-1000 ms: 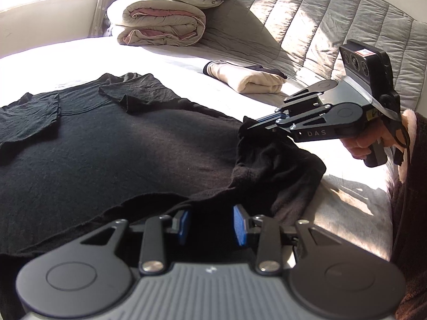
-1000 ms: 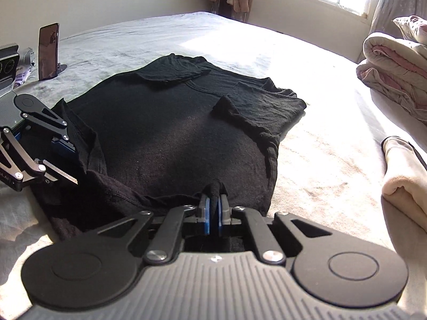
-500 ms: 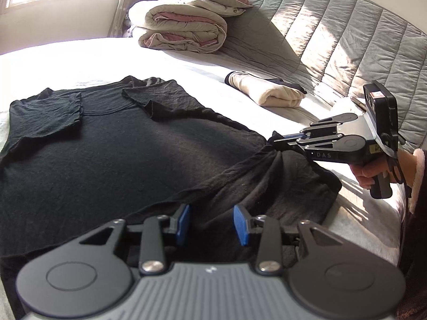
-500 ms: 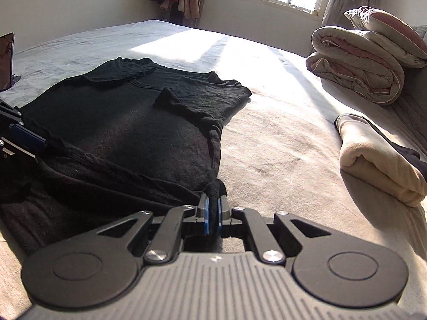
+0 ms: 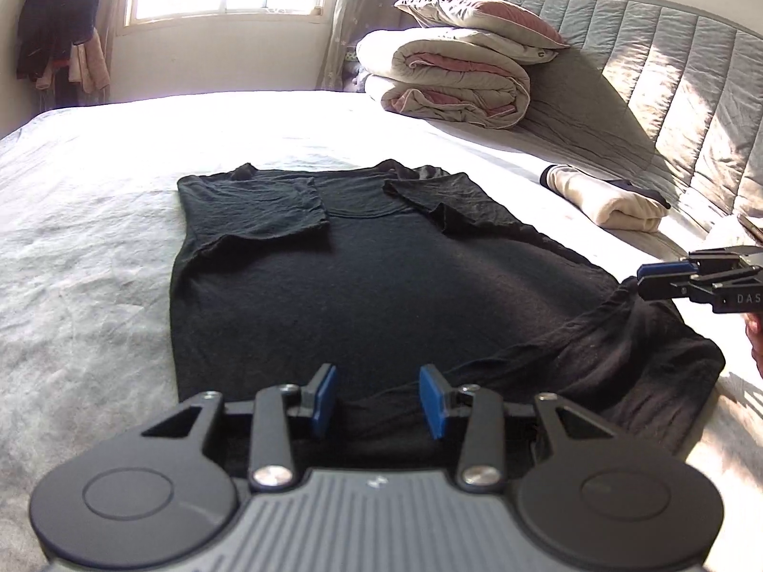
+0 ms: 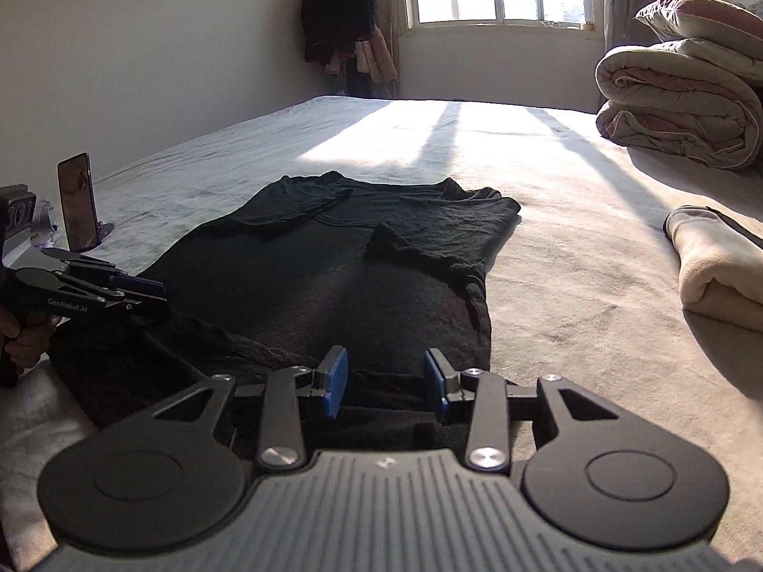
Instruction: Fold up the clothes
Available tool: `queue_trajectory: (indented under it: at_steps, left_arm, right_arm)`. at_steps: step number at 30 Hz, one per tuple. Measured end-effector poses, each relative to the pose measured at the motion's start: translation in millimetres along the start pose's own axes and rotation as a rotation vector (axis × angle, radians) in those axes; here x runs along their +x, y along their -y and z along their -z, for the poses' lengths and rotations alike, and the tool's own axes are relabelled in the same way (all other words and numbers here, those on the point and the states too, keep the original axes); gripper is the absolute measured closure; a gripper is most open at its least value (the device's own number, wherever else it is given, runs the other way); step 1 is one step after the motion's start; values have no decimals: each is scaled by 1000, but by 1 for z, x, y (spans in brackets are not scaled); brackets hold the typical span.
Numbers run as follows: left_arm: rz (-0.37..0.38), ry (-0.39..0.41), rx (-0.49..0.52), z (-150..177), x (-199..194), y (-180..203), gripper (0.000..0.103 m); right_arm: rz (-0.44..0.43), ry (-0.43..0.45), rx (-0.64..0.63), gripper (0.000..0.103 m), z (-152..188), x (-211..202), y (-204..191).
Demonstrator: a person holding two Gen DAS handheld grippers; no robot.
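A black T-shirt [image 5: 381,276] lies flat on the bed with both sleeves folded inward; its near hem is bunched in a loose fold [image 5: 620,362]. My left gripper [image 5: 376,400] stands open just over the near hem, its blue pads apart with nothing pinched. My right gripper [image 6: 385,383] hovers over the shirt's [image 6: 334,276] near right corner. Its jaws are opening, and the cloth lies beneath the pads without being pressed. Each gripper shows in the other's view: the right gripper [image 5: 641,276] at the far right edge, the left gripper [image 6: 159,293] at the left, held by a hand.
A rolled duvet [image 5: 448,81] with a pillow on top and a folded cream garment [image 5: 610,200] lie by the quilted headboard [image 5: 691,95]. A phone on a stand [image 6: 78,202] sits at the bed's left edge. Pale sheet [image 5: 95,238] surrounds the shirt.
The right gripper, shut on a pinch of the hem before, has opened and let it go. The raised corner has sunk onto the bed. The left gripper's view has swung left across the shirt.
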State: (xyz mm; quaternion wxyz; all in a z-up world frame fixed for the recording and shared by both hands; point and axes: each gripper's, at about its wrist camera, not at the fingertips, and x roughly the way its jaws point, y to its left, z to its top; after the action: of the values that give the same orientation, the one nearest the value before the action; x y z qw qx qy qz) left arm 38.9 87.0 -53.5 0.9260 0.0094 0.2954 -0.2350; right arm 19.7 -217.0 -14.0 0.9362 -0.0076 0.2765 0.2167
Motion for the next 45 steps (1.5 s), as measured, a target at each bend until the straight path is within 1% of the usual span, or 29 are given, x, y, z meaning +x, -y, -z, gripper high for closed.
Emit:
queue_trajectory:
  at_steps: [1, 3, 7, 8, 11, 12, 14, 15, 16, 20, 23, 25, 27, 29, 32, 35, 38, 39, 40, 41, 43, 44, 45]
  left_arm:
    - [13, 13, 2, 0, -3, 2, 64]
    - [58, 30, 8, -1, -8, 6, 64]
    - [162, 20, 82, 1, -7, 33, 64]
    - [198, 15, 104, 2, -7, 41, 64]
    - [299, -35, 179, 8, -1, 63, 64]
    - [318, -54, 200, 10, 2, 68, 64]
    - [329, -107, 245, 17, 10, 77, 64]
    - [330, -116, 261, 20, 12, 80, 64]
    - [331, -115, 270, 21, 12, 81, 64]
    - [344, -122, 259, 23, 12, 80, 62]
    - [342, -120, 266, 22, 7, 80, 62]
    - [329, -104, 251, 19, 2, 72, 61]
    - [295, -75, 216, 14, -4, 59, 61]
    - [235, -57, 166, 12, -8, 40, 61]
    - [110, -68, 129, 17, -8, 13, 62]
    - [58, -60, 87, 18, -14, -12, 62]
    - [-19, -46, 48, 17, -26, -28, 61]
    - [-32, -47, 26, 17, -30, -33, 61]
    - [-38, -50, 0, 16, -35, -39, 61]
    - [-25, -54, -42, 15, -40, -45, 61]
    - [34, -73, -160, 14, -49, -59, 57]
    - [65, -83, -220, 13, -53, -66, 57]
    - [80, -91, -273, 14, -57, -71, 57]
  right_arm:
    - [-12, 3, -16, 63, -1, 0, -5]
    - [-9, 1, -59, 63, -4, 3, -16]
    - [-43, -33, -134, 63, -10, 17, -33]
    - [-58, -49, -157, 63, -11, 22, -39]
    - [-78, -102, -205, 63, -8, 40, -48]
    - [-79, -121, -219, 63, -6, 46, -50]
    - [-69, -134, -243, 79, 0, 54, -52]
    - [-63, -125, -251, 98, 0, 54, -52]
    - [-58, -116, -259, 100, 1, 55, -53]
    - [-2, -71, -288, 100, 0, 55, -59]
    - [20, -89, -296, 96, 3, 63, -61]
    - [30, -78, -286, 79, 1, 57, -59]
    - [34, -69, -271, 70, 0, 50, -56]
    - [19, -60, -245, 69, 3, 41, -48]
    - [27, -80, -187, 68, 14, 33, -30]
    - [45, -70, -133, 63, 22, 24, -11]
    - [70, -62, -86, 62, 21, 9, 2]
    - [79, -60, -71, 62, 21, 3, 6]
    - [80, -60, -52, 59, 20, -3, 10]
    - [73, -63, -28, 58, 19, -9, 15]
    - [59, -87, 18, 57, 16, -18, 21]
    - [52, -107, 43, 57, 15, -21, 23]
    - [44, -132, 70, 55, 14, -23, 25]
